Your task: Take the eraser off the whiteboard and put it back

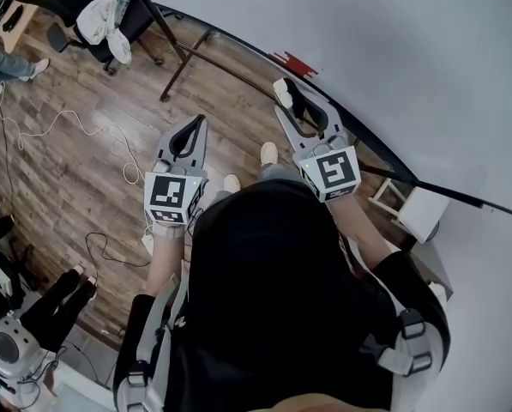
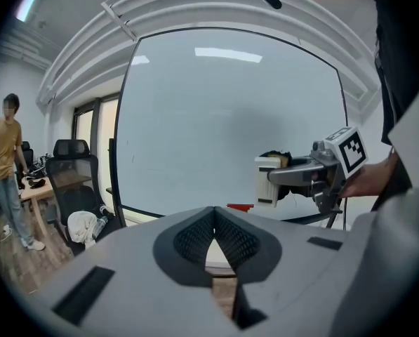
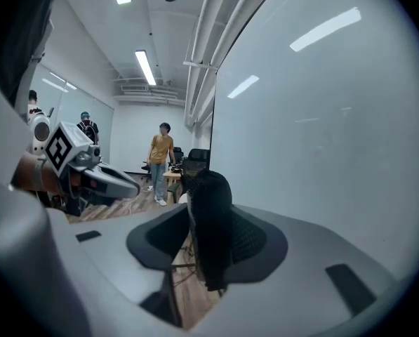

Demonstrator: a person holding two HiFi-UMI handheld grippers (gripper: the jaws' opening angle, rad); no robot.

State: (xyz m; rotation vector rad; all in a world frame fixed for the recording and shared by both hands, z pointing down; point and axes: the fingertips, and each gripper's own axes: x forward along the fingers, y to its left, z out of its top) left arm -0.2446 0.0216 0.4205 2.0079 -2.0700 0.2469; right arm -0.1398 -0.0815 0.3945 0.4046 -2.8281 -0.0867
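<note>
Eraser (image 3: pixel 209 220) between right gripper (image 1: pixel 292 93) jaws, near whiteboard (image 1: pixel 367 41). Left gripper (image 1: pixel 195 127) to its left, apart. Chair (image 2: pixel 72 181) at whiteboard's left edge, person (image 2: pixel 5 167) beyond.

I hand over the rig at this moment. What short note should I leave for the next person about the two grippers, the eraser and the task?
Left gripper: jaws together, nothing in them, held out in front of the body.
Right gripper: jaws closed on the eraser, held in front of the whiteboard.
Eraser: in the air, and it appears not to touch the board.
Done: the eraser is off the board.
Left: bring it to the board, set it back, open the right jaws and draw away.
</note>
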